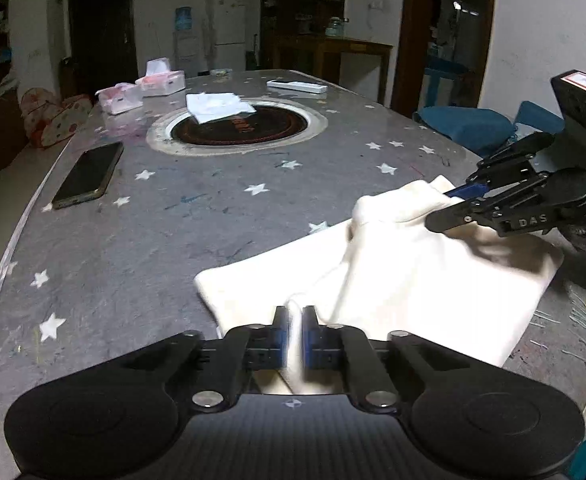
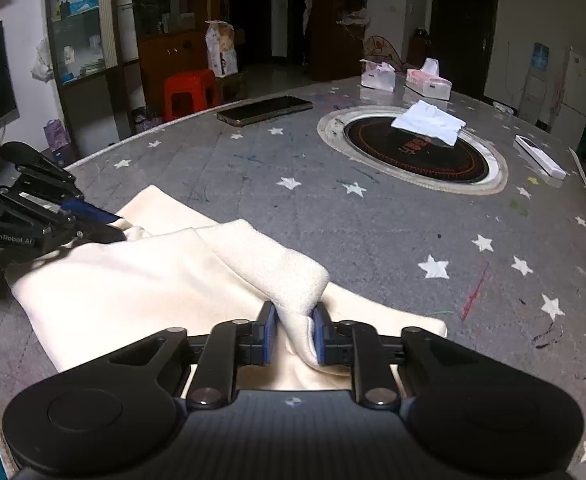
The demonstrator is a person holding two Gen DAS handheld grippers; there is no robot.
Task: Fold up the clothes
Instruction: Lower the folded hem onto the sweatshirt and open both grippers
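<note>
A cream-white garment [image 1: 433, 280] lies on the near part of the grey star-patterned table [image 1: 173, 240]. My left gripper [image 1: 295, 334] is shut on a fold of its near edge. My right gripper [image 1: 449, 204] is shut on the raised far edge of the cloth at the right. In the right wrist view the garment [image 2: 133, 292] spreads to the left, my right gripper [image 2: 295, 334] pinches a thick rolled fold, and my left gripper [image 2: 113, 228] grips the cloth's far left corner.
A phone [image 1: 89, 174] lies at the left. A round dark inset [image 1: 239, 126] in the table's middle carries a folded white cloth [image 1: 219, 106]. Tissue packs [image 1: 161, 80] and a white remote [image 1: 297, 87] sit at the far side. A blue chair [image 1: 469, 126] stands beyond the right edge.
</note>
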